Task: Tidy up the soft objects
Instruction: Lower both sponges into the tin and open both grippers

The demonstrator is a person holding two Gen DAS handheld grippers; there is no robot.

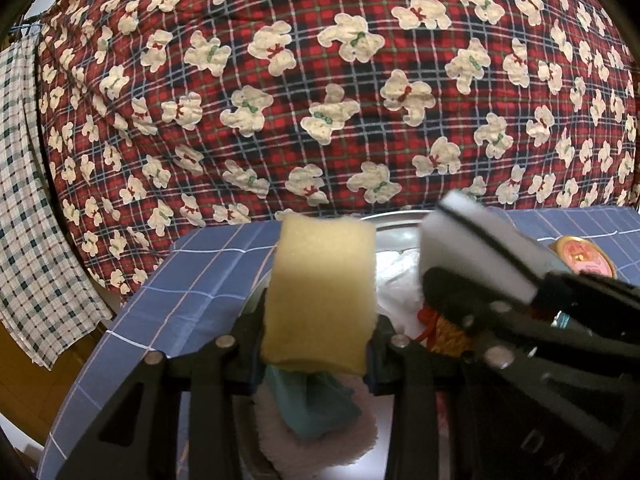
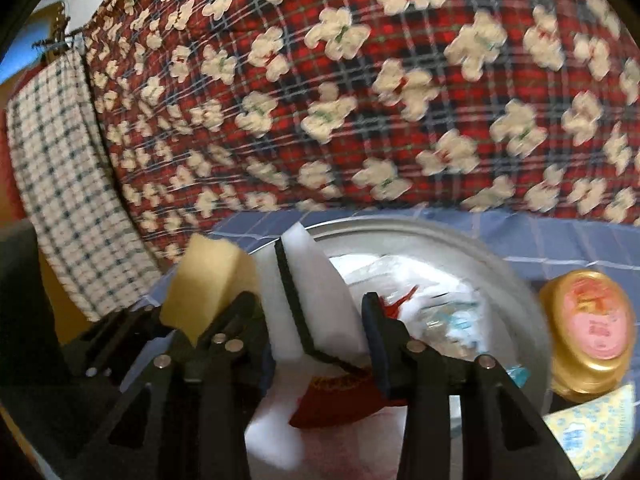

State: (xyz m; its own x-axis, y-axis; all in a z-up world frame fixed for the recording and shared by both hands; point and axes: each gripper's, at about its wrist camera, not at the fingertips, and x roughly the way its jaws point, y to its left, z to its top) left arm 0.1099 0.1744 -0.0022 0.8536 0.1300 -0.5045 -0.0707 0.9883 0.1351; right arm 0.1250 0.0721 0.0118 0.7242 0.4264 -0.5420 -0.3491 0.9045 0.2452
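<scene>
My left claw (image 1: 316, 344) grips the yellow sponge (image 1: 320, 292) at centre frame; my right claw (image 2: 316, 332) clamps the white sponge (image 2: 320, 300) above the tray (image 2: 400, 228).

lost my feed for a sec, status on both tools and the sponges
Left tool shut on yellow sponge. Right tool holds white sponge, its grip just loosening. Both over the metal basin, already holding cloths.

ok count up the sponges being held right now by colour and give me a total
Yellow sponge, in the left hand-held gripper: 1
White sponge with a dark layer, in the right hand-held gripper: 1
Total: 2
</scene>
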